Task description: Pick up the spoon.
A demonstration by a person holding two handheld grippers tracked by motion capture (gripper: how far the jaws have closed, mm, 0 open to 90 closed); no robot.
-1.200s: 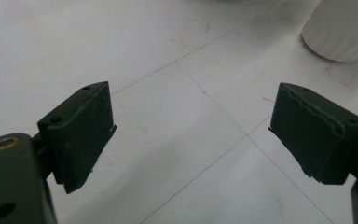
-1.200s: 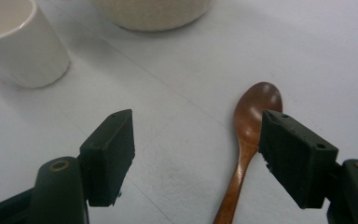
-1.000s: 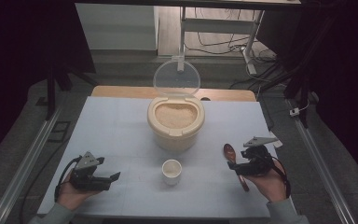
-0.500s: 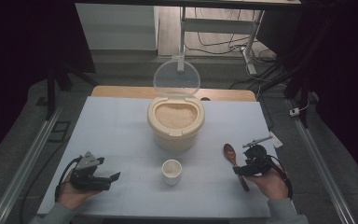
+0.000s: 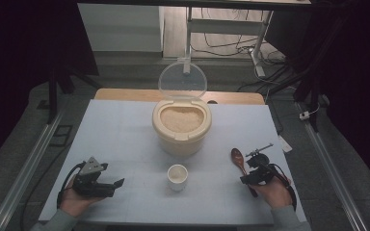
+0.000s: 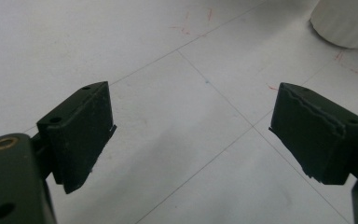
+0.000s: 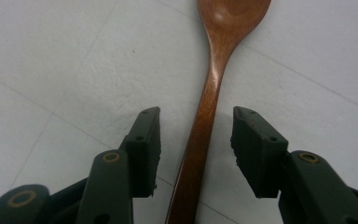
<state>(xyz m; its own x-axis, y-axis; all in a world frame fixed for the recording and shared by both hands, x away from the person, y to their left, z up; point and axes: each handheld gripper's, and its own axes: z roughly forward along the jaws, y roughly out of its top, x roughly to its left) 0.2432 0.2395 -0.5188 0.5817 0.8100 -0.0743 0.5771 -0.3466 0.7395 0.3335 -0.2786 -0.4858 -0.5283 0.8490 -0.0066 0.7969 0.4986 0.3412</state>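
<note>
A brown wooden spoon (image 5: 239, 159) (image 7: 207, 107) lies flat on the white table, bowl pointing away. My right gripper (image 5: 248, 177) (image 7: 196, 142) is low over its handle, one jaw on each side. The jaws have just been closing, with a gap still showing between each pad and the handle. A beige rice container (image 5: 181, 126) full of rice stands at the table's middle, its clear lid (image 5: 182, 80) swung up behind it. In front of it sits a small white cup (image 5: 177, 176) (image 6: 347, 21). At the front left my left gripper (image 5: 118, 185) (image 6: 191, 133) rests open and empty.
The white table top (image 5: 120, 139) (image 6: 158, 56) (image 7: 46, 60) carries thin grid lines and small red marks. Metal rails (image 5: 26, 161) run along both sides of the table. Cables and stand legs lie on the floor beyond the far edge.
My right gripper has sunk onto the table over the spoon's handle and its jaws have narrowed around it. The left gripper has kept still.
</note>
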